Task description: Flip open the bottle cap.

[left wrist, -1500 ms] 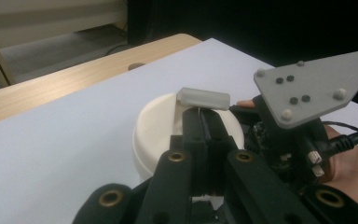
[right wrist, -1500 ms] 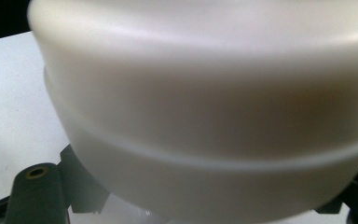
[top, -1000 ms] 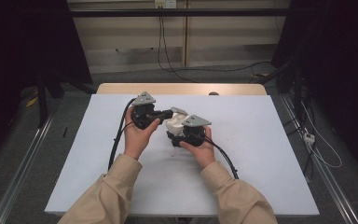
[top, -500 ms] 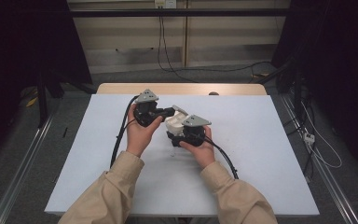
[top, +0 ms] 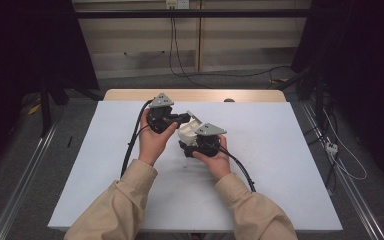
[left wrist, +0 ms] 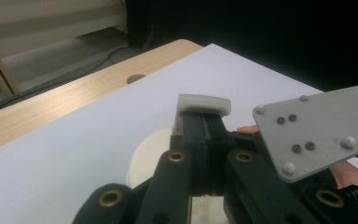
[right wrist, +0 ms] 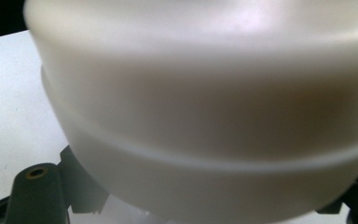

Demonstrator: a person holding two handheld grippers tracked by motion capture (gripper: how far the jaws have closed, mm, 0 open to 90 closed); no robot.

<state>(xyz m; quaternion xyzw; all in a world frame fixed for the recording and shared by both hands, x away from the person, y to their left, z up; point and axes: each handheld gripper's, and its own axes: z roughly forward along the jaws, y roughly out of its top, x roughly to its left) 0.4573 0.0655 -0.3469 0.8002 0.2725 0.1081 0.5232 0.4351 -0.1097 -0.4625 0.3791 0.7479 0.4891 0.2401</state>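
Observation:
A person holds both grippers close together above the middle of the white table [top: 280,175]. Between them is a cream-white round plastic container [top: 185,133], seen up close in the right gripper view as a broad ridged wall [right wrist: 205,93]. My right gripper [top: 190,143] is shut on it from the near side; its fingertips are hidden. My left gripper [top: 185,118] reaches in from the left, its jaws pressed together on a small white flap [left wrist: 203,103] at the container's top. The container's round body [left wrist: 149,154] lies under those jaws. The right gripper's grey plate [left wrist: 314,133] sits just beside them.
The table's far wooden edge [top: 195,95] has a small hole [top: 228,100]. Black cables trail from both grippers across the table toward the person. Metal rails run along the floor on both sides, with loose cables [top: 340,160] on the right.

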